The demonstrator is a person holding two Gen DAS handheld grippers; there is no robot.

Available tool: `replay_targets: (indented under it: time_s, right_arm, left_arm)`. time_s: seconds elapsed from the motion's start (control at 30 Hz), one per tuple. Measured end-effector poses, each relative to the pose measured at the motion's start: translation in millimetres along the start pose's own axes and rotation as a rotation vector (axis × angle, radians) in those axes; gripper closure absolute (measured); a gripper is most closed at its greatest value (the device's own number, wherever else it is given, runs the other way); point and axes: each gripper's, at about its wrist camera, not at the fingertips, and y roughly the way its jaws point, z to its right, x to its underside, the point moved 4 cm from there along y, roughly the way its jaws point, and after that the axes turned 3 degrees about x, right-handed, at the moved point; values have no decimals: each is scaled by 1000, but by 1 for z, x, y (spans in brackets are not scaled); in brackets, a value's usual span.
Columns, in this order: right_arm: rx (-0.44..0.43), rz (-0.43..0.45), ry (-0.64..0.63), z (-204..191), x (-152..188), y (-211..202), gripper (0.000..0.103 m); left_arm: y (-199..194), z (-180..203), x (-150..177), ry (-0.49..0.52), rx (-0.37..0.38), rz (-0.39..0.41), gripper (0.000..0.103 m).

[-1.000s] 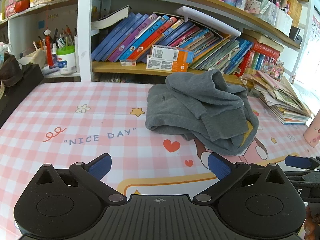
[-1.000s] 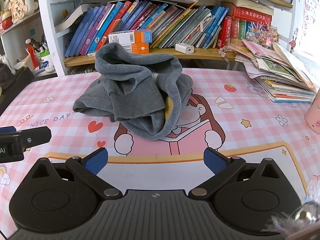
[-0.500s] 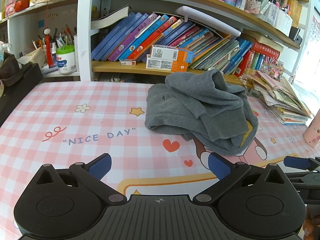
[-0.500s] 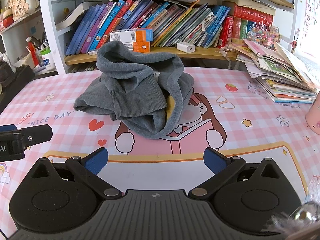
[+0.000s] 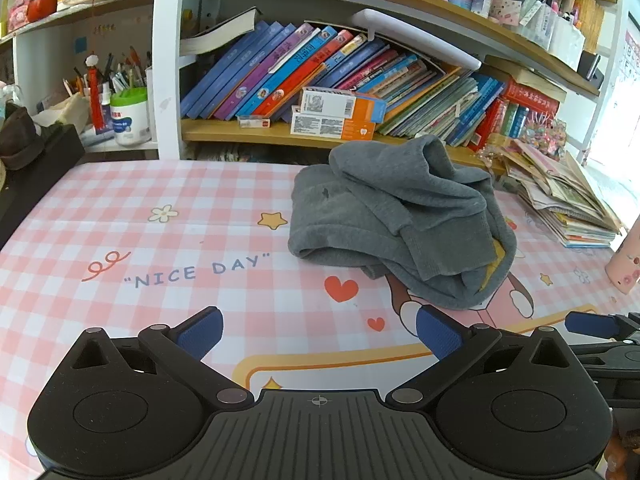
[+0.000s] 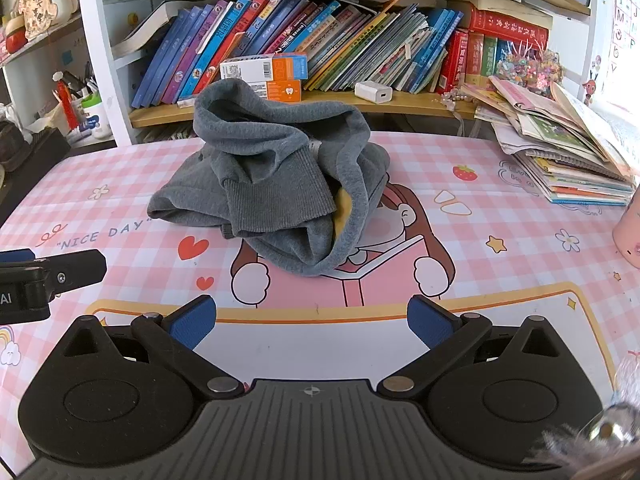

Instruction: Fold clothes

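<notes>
While still crumpled in a heap, one grey sweatshirt [image 6: 276, 184] on the pink checked desk [image 6: 500, 216], near the back edge below a shelf of books [image 6: 320, 36]. Nothing folded yet; by the look of it, the whole job remains: spread flat, sleeves in, then fold. Ribbed cuff or hem turned outward at the front, a patch of yellow [image 6: 342, 210] showing inside, possibly a lining or a second garment, hard to tell. Two tools in all: left hand-held gripper [image 5: 318, 334] and right hand-held gripper [image 6: 310, 324], each with blue pads spread wide and nothing between them, both held back at the near side of the desk, apart from the cloth. One slumped stack of magazines [image 6: 560, 148] at the right, one pink cup [image 6: 628, 232] at the far right edge.
</notes>
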Motion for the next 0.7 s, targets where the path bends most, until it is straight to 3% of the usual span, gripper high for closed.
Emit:
replay_targets:
  time_s: [0.7]
  right_arm:
    - [-1,-4,-1,-1,0,0,0]
  left_arm:
    - [0,0,1,-1,21,-6,0]
